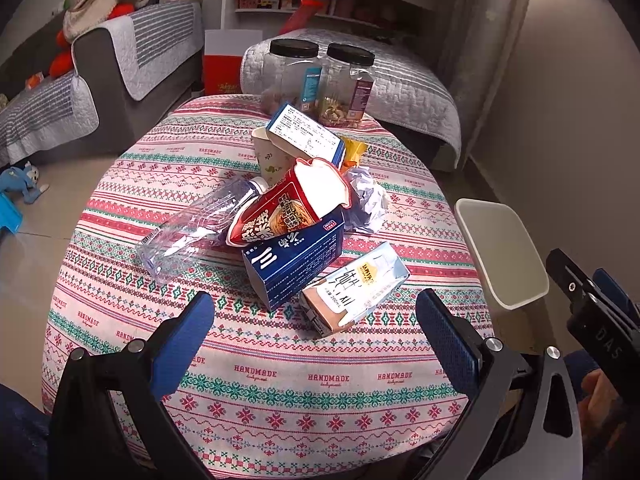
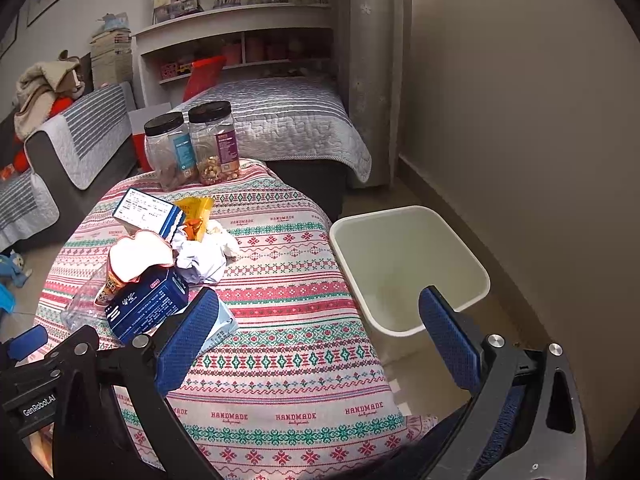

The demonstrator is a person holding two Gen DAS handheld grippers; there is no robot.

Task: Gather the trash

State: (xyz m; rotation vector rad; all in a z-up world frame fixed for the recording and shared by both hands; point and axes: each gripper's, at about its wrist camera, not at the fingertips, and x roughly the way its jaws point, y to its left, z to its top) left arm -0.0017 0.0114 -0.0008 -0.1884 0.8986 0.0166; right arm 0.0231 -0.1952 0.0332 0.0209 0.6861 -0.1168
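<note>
On the worktop (image 1: 256, 384) the trash lies in one heap, from the bottle (image 1: 188, 236) to the carton (image 1: 352, 292), so it is easy to reach; left tongs (image 1: 316, 316) and right tongs (image 2: 320, 316) are wide, empty; the bin (image 2: 412, 268) waits just beside, at the right

Each claw has a black frame with two arms, each ending in a blue, finely textured pad. The left claw (image 1: 314, 318) and the right claw (image 2: 320, 322) carry round silver screws at the arm joints. White lettering on a black block reads "GenRobot.AI"; another black part reads "DAS". Dark blue fabric shows at the lower edges.
</note>
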